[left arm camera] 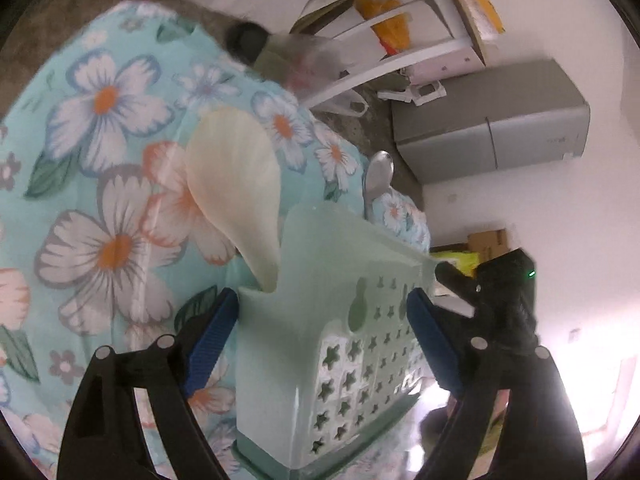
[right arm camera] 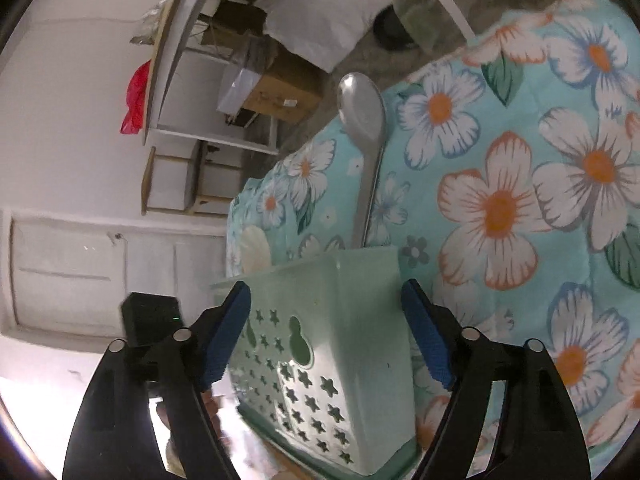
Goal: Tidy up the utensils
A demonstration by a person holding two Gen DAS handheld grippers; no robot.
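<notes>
Gripping star-pierced plastic caddy [left arm camera: 320,320]

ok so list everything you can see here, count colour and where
utensil holder: 1, pale green with star cutouts, between the fingers of both grippers
rice paddle: 1, cream, standing in the holder
spoon: 1, silver metal, standing in the holder at the opposite end
tablecloth: 1, turquoise with white and orange flowers, behind the holder
cabinet: 1, grey, by the white wall
shelf unit: 1, white, against the wall
red bag: 1, red, hanging at the shelf unit
cardboard box: 1, brown, on the floor
left gripper: 1, black with blue fingers, either side of the holder
right gripper: 1, black with blue fingers, either side of the holder
</notes>
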